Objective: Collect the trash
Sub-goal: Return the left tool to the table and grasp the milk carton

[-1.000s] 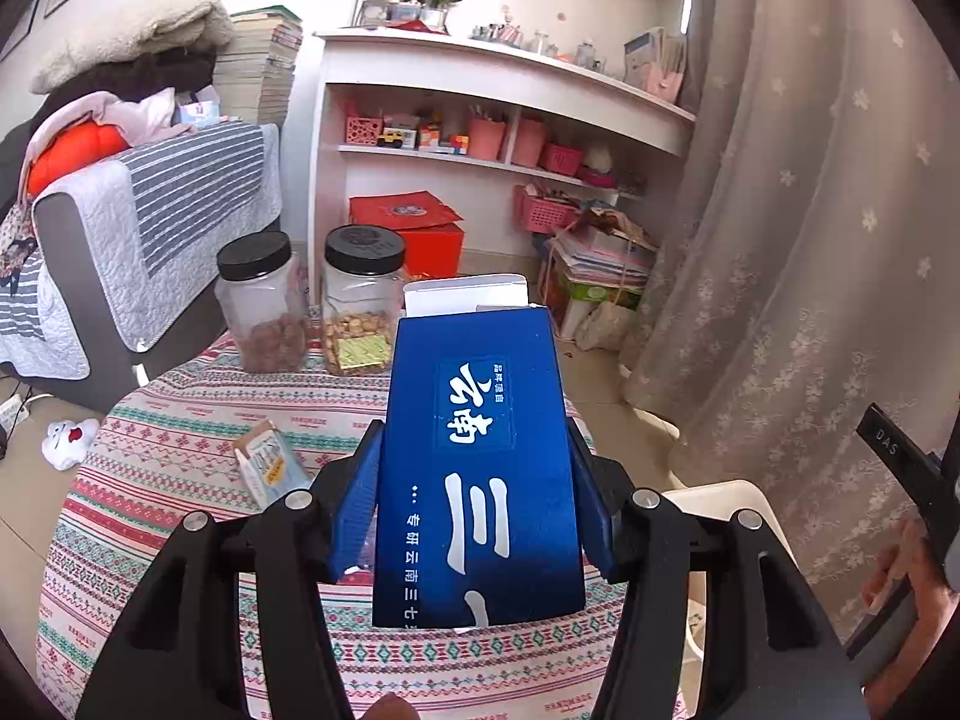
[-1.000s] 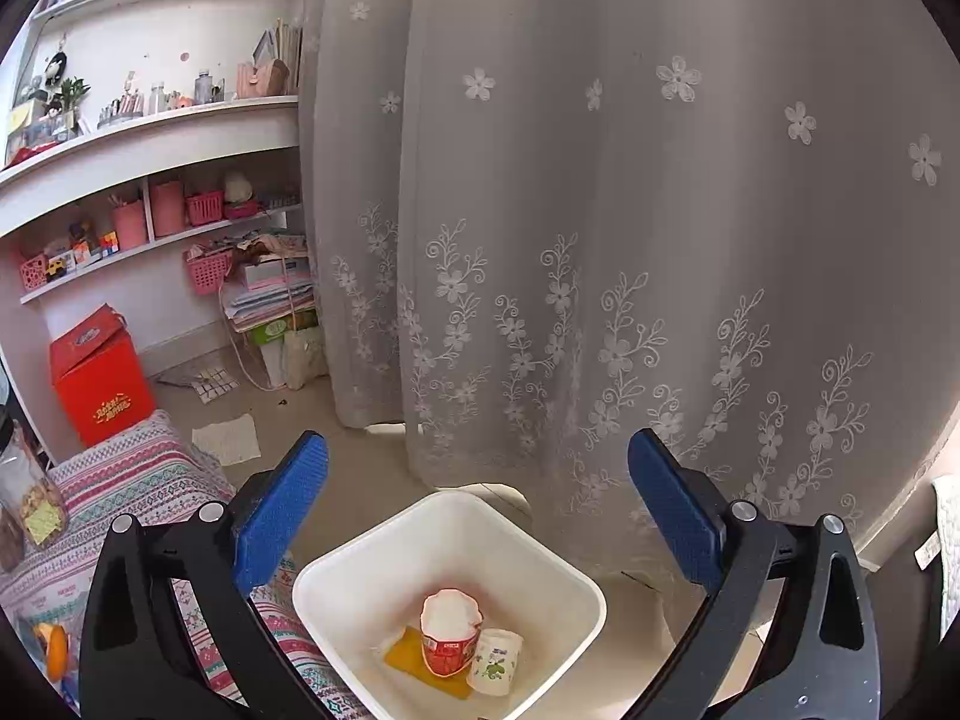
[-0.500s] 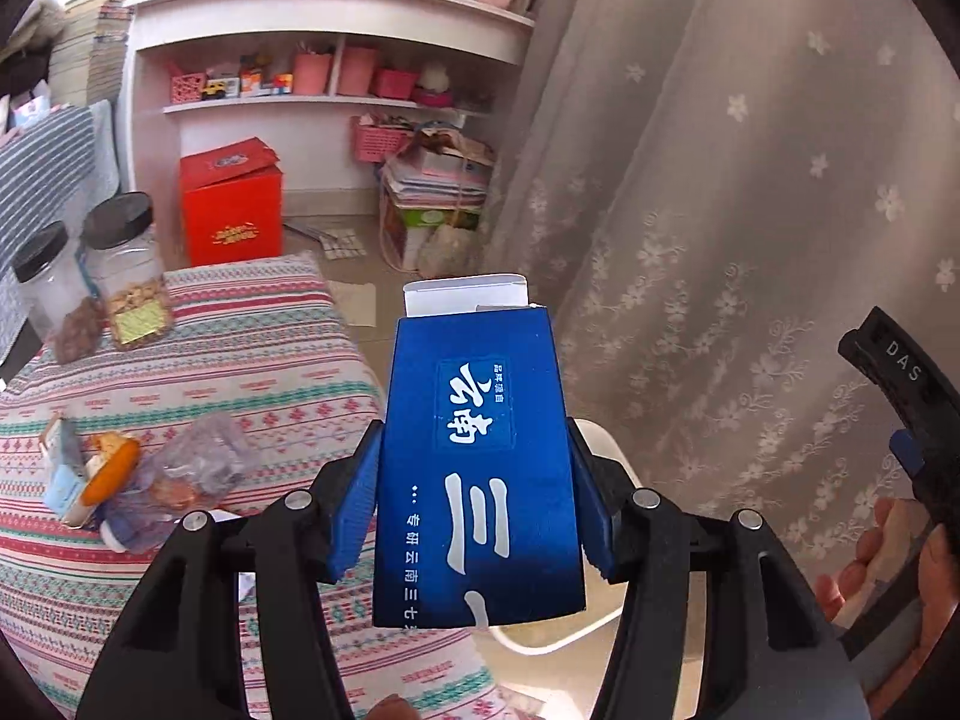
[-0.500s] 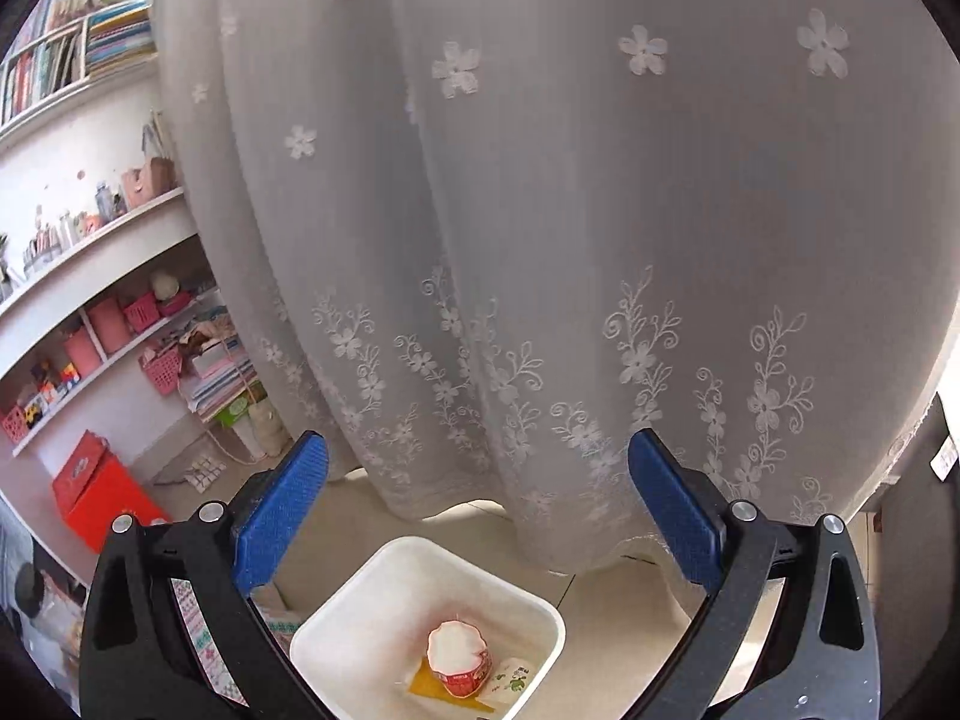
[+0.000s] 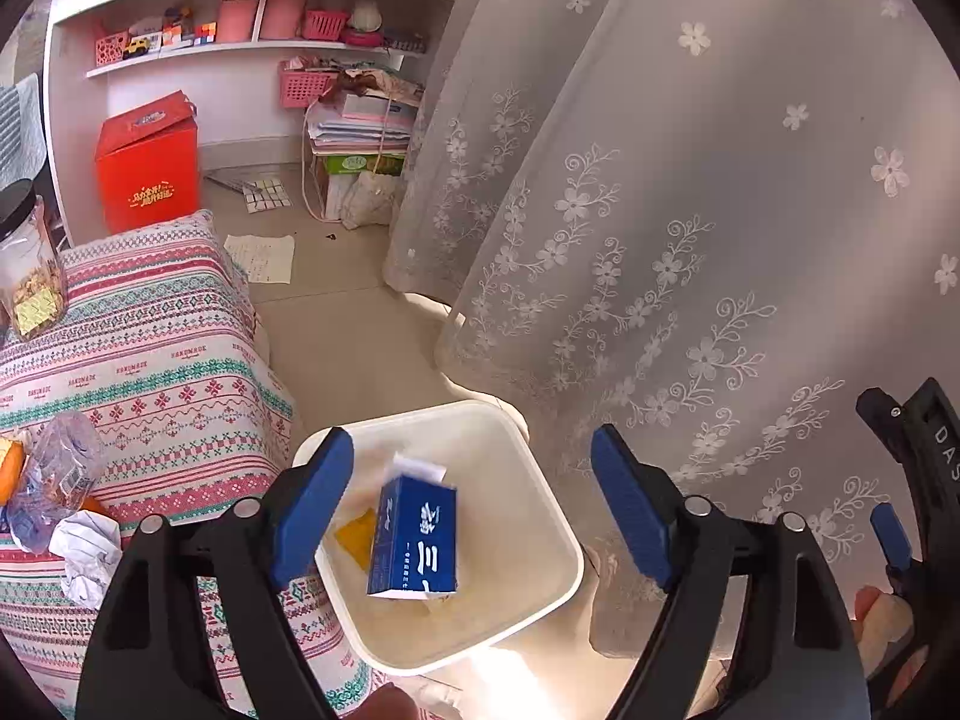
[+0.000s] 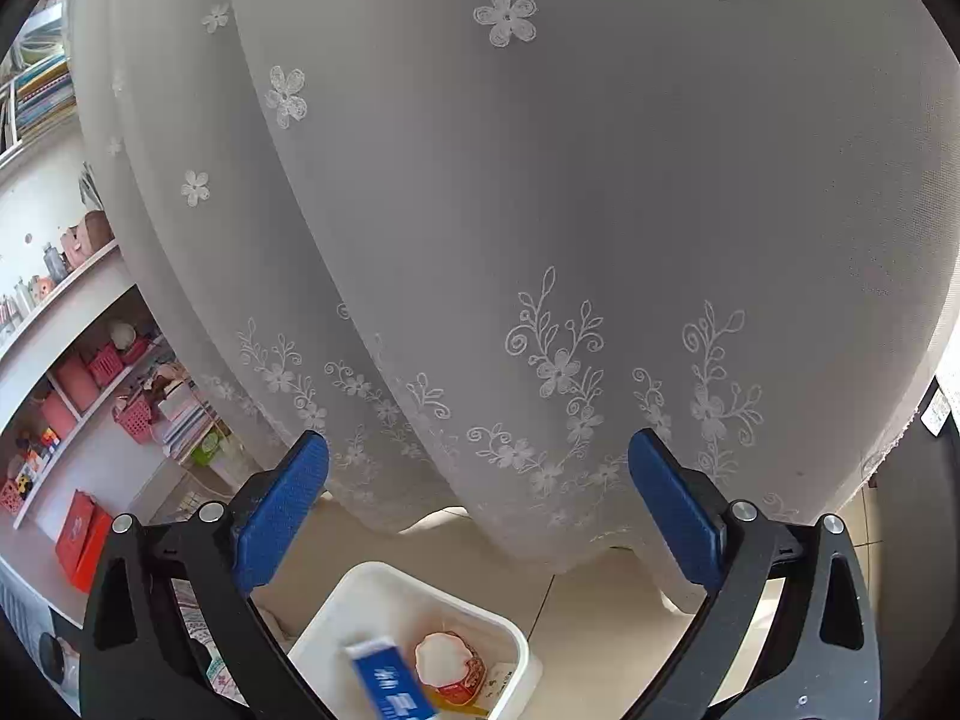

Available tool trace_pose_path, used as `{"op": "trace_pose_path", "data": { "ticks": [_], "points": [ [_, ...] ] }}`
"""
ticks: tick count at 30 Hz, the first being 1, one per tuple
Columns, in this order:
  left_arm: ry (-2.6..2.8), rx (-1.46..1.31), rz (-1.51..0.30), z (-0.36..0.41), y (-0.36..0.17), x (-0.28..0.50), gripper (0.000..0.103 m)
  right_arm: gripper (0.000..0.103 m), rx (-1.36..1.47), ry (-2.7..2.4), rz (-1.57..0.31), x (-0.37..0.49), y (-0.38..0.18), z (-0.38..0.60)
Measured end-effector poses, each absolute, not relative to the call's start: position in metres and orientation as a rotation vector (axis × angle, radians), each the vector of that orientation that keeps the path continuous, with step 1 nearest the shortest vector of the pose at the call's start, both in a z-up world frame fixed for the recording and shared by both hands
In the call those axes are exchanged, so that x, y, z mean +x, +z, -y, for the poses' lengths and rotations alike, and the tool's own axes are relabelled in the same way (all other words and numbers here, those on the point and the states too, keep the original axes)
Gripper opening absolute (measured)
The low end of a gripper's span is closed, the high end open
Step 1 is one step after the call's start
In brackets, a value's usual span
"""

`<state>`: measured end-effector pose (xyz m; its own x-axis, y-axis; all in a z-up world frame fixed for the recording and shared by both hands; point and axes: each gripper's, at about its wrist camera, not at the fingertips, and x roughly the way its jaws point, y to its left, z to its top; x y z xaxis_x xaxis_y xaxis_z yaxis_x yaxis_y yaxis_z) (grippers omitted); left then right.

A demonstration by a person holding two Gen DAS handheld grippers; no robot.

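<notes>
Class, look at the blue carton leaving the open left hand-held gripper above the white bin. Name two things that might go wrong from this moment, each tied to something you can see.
1. The blue carton is tilted and blurred in the right wrist view, apparently mid-fall; it might clip the white bin's rim and bounce out.
2. The bin stands close beside the draped tablecloth and curtain; the left hand-held gripper, turning back for the crumpled paper, may snag the cloth.

Left wrist view looks steeply down, right wrist view faces curtain (image 6: pixel 540 210), both share white bin (image 5: pixel 558 576).
</notes>
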<state>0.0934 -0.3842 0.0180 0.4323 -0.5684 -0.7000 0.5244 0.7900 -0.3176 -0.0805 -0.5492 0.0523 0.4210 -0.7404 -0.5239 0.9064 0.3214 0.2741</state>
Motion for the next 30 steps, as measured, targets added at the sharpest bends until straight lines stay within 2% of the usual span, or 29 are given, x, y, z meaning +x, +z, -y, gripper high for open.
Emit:
{"op": "trace_pose_path", "data": {
  "ticks": [4,18,26,30],
  "points": [
    [-0.616,-0.012,-0.844,0.368,0.023,0.089,0.091,0.096,0.567,-1.092,-0.332,-0.078,0.052,0.545],
    [-0.24,0.051,-0.861,0.257,0.002,0.134,0.091,0.096,0.435,-0.895,-0.464,-0.011,0.049,0.476],
    [0.097,-0.039,-0.997,0.131,-0.028,0.208,0.091,0.096,0.35,-0.761,-0.542,0.033,0.041,0.422],
    [0.234,-0.237,-1.136,0.045,-0.06,0.245,0.091,0.096,0.32,-0.7,-0.582,0.053,0.035,0.397]
  ]
}}
